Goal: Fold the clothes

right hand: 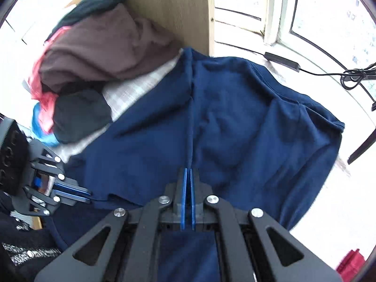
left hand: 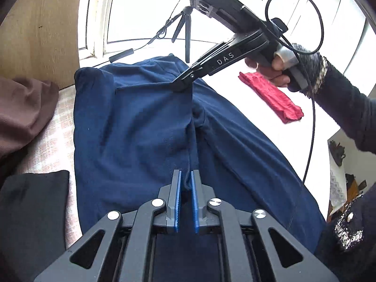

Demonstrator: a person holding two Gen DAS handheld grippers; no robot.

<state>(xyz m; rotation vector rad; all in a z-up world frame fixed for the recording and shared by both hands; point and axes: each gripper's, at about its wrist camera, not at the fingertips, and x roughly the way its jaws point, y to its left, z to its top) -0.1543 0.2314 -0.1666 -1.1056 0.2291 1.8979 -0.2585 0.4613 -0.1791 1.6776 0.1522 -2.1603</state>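
At centre of our table [left hand: 58, 127], navy fleece garment [left hand: 141, 122] lies spread, ridge pulled up along its middle. Our left gripper [left hand: 186, 176] pinches ridge's near end, pads nearly together. Our right gripper [right hand: 188, 172], fingers pressed together, nips same ridge farther along. Heaped laundry [right hand: 98, 47] crowds 10 o'clock edge; folded red cloth [left hand: 270, 96] at 2 o'clock; bare tabletop between.

The blue garment [left hand: 141, 127] runs under the left gripper's [left hand: 186, 176] body and out of view, and in the right wrist view the clothes pile [right hand: 94, 54] beyond the jaws is blurred.
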